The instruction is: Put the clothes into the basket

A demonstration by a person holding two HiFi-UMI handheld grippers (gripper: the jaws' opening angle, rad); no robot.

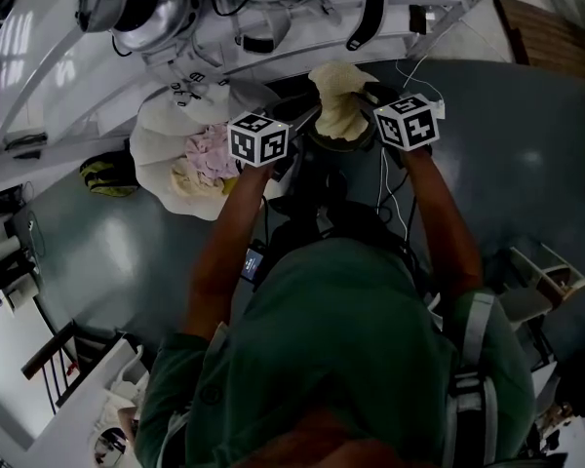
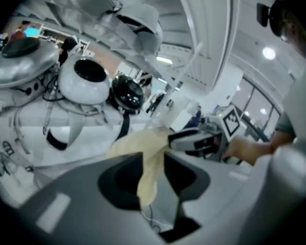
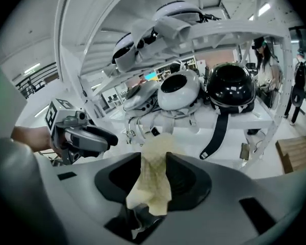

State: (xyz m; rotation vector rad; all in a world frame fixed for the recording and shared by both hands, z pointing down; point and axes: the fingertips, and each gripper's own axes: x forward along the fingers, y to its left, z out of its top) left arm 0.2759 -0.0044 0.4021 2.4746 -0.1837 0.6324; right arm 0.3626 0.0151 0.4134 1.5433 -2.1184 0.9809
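Between slack jaws of my left gripper (image 2: 152, 177) and right gripper (image 3: 153, 180), cream cloth (image 1: 339, 105) hangs unpinched. Looks beside basket (image 1: 151, 149), not over: re-pinch, swing above pink clothes (image 1: 210, 152), drop.

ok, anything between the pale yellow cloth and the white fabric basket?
Only the left gripper itself: the pale yellow cloth spans it and the right gripper, and the white fabric basket, pink clothes inside, sits on the left gripper's far side.

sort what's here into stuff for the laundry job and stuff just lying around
For the job: pale yellow cloth, between the jaws of left gripper and right gripper; white basket; pink clothes in it.
Lying about: helmets; yellow-black object.
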